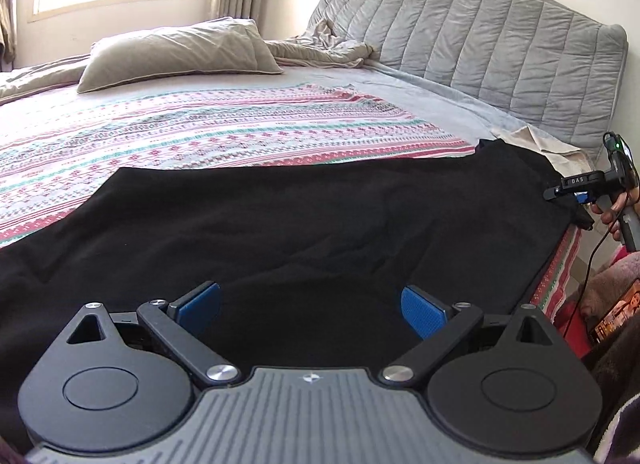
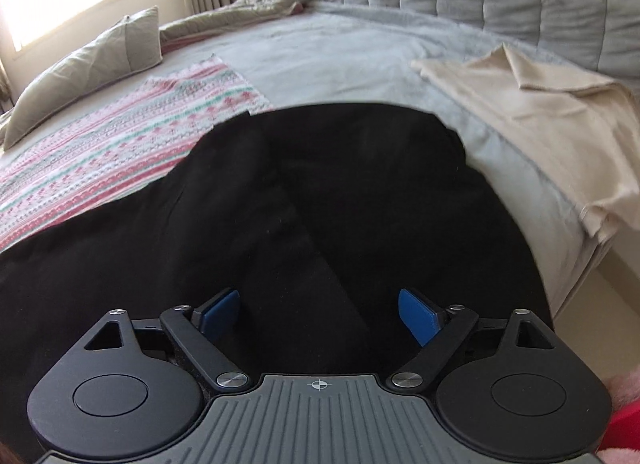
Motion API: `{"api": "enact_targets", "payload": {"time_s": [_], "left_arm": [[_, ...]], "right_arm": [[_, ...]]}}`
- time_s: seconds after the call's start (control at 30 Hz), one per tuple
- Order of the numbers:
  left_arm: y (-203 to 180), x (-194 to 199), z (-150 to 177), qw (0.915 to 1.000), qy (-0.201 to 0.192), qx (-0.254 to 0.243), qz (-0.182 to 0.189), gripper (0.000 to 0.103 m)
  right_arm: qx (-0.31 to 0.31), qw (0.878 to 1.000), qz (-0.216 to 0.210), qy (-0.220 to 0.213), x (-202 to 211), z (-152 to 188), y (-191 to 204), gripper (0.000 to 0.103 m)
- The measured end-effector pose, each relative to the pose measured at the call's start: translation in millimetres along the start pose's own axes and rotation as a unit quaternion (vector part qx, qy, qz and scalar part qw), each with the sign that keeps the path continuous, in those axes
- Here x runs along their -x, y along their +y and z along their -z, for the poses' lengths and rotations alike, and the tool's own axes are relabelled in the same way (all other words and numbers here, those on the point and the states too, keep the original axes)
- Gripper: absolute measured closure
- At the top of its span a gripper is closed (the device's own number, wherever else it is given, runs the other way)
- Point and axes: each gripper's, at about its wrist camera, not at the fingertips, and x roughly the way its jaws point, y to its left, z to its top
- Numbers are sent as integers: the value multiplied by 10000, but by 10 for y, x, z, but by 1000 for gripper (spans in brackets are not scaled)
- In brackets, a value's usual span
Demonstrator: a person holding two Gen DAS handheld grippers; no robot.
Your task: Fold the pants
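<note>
Both tools are wide open with nothing between the blue pads: left tool (image 1: 311, 310), right tool (image 2: 319, 314). Each hangs over the black pants (image 1: 280, 220), spread along the bed's (image 1: 440, 104) near edge. The right tool's body reads "DAS". A beige cloth (image 2: 532, 104) lies toward the headboard (image 1: 500, 44) corner.

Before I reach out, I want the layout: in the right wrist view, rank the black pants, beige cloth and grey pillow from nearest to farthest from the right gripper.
1. Black pants, directly under the right gripper.
2. Beige cloth, ahead right.
3. Grey pillow, far left by the window.
</note>
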Motion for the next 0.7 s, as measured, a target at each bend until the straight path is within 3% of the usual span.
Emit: {"api": "enact_targets", "payload": {"time_s": [0.2, 0.27, 0.33, 0.5, 0.7], "left_arm": [[-29, -62, 5, 9999, 93, -61, 30, 0], [-31, -70, 7, 9999, 110, -37, 43, 0], [-25, -73, 6, 9999, 113, 9, 54, 0], [27, -97, -30, 9988, 83, 375, 298, 0], [105, -229, -85, 9903, 209, 1179, 706, 2]], "right_arm": [[170, 9995, -201, 170, 64, -17, 94, 52], [205, 9993, -263, 159, 94, -19, 127, 71], [113, 9990, -426, 123, 130, -34, 120, 83], [41, 9971, -733, -222, 304, -73, 230, 87], [752, 9891, -1161, -511, 508, -130, 813, 87]]}}
